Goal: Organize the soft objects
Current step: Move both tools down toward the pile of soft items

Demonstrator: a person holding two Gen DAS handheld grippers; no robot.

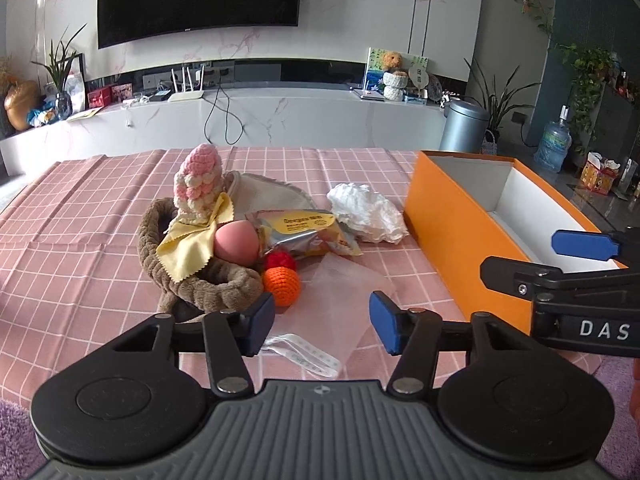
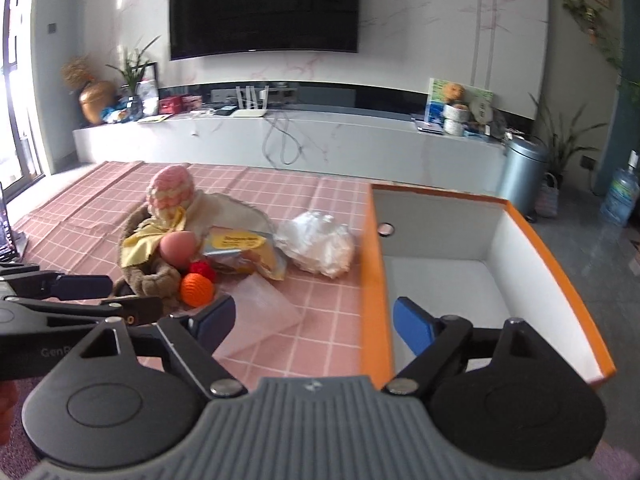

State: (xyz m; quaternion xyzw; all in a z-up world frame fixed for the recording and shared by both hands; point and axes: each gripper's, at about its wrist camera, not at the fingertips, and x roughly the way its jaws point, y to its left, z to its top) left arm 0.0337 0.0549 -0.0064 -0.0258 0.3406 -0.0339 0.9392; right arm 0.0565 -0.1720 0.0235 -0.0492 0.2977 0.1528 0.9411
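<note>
Looking along both grippers, I take the orange box (image 2: 370, 300) as my landmark: it sits open at the right side of the pink checked tablecloth (image 1: 80, 240), white inside, and the part of its floor I can see holds nothing. My right gripper (image 2: 316, 322) straddles the box's near left wall, fingers spread wide with nothing between them, one blue pad over the cloth and the other inside the box. My left gripper (image 1: 322, 322) hangs to the left of the box, fingers moderately apart and gripping nothing, over a clear plastic bag (image 1: 348, 292) and a white perforated strip (image 1: 308, 354) lying flat on the cloth.

Left of the box lies the heap of soft things. Nearest the box is a crumpled white plastic wad (image 1: 366, 214). Next to it, further from the box, a yellow and silver snack packet (image 1: 304, 234) leans on the pile. Beyond that sits a brown plush basket (image 1: 192, 276), the second container: it holds a pink egg-shaped sponge (image 1: 236, 246), a yellow cloth (image 1: 188, 244) with zigzag edges, and a pink and white crochet piece (image 1: 200, 184) standing upright at its back. An orange crochet ball (image 1: 282, 286) and a red crochet ball (image 1: 280, 260) rest outside the basket, touching its box-facing side. A beige cloth (image 1: 268, 192) lies behind the basket
</note>
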